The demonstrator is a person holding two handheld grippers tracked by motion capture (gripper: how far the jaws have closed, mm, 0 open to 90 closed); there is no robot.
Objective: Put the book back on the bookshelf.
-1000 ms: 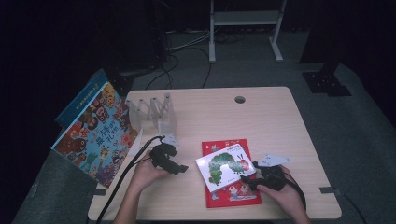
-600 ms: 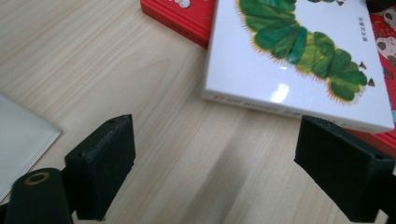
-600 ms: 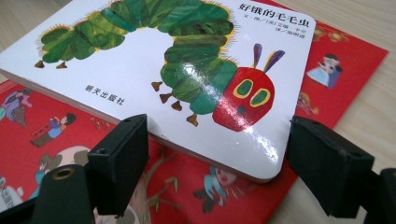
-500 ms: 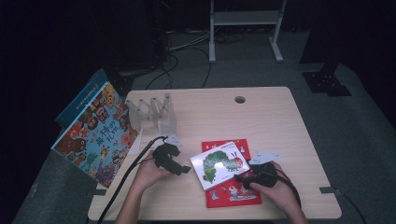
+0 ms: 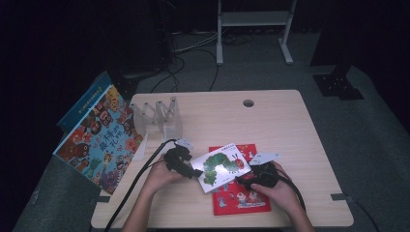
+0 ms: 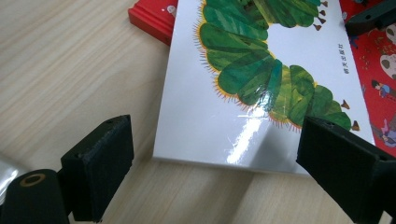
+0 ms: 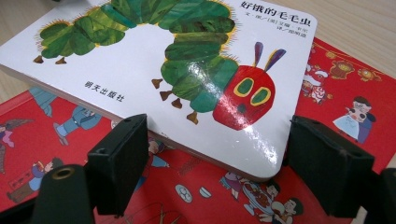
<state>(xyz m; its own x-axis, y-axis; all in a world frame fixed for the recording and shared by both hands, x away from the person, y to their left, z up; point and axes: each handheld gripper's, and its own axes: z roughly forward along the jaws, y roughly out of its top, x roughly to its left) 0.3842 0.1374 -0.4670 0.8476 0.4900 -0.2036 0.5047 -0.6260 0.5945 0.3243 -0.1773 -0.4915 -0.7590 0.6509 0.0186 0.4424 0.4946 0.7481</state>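
A white caterpillar book (image 5: 221, 166) lies askew on a red picture book (image 5: 241, 195) near the table's front edge, its left end overhanging the wood. My left gripper (image 5: 193, 173) sits at that left end. In the left gripper view it (image 6: 215, 140) is open wide, with the white book's (image 6: 261, 93) near edge between the jaws and touching neither. My right gripper (image 5: 244, 181) is at the right end, over the red book. In the right gripper view it (image 7: 217, 140) is open too, its jaws flanking the corner with the caterpillar's red head (image 7: 245, 95).
A large colourful picture book (image 5: 99, 137) leans off the table's left edge, with a blue book (image 5: 84, 104) behind it. A clear slotted rack (image 5: 157, 116) stands at the back left. A cable hole (image 5: 248, 103) marks the far middle. Black cables (image 5: 140, 174) trail from the left gripper.
The white caterpillar book has slid left and turned, coming partly off the red book. My right gripper followed it leftward; the left gripper moved slightly towards its left end.
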